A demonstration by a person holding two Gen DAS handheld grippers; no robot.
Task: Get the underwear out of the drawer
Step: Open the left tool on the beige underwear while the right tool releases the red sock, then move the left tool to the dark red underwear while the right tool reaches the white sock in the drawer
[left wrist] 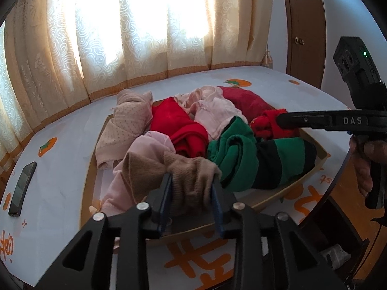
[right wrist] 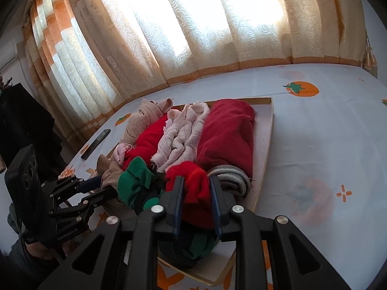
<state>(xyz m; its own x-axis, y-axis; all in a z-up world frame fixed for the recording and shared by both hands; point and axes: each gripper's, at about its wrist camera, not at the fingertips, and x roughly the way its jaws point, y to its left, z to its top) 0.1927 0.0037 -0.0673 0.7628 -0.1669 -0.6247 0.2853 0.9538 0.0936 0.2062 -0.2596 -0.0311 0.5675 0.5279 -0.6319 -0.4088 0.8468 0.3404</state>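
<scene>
Here, left claw (left wrist: pixel 191 193) gripping tan garment (left wrist: pixel 183 176)

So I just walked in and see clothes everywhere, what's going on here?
A person holds a gripper in each hand over a drawer of rolled garments lying on the bed. The left gripper is clamped on a tan piece; the right gripper is clamped on a red piece. Neither has left the drawer yet.

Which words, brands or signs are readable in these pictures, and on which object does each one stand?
"DAS": on the black right gripper, white letters on its side.
"GenRobot.AI": on the black left gripper, small white print on its body.
Large orange characters printed on the white bedsheet: partly hidden, not readable.
</scene>
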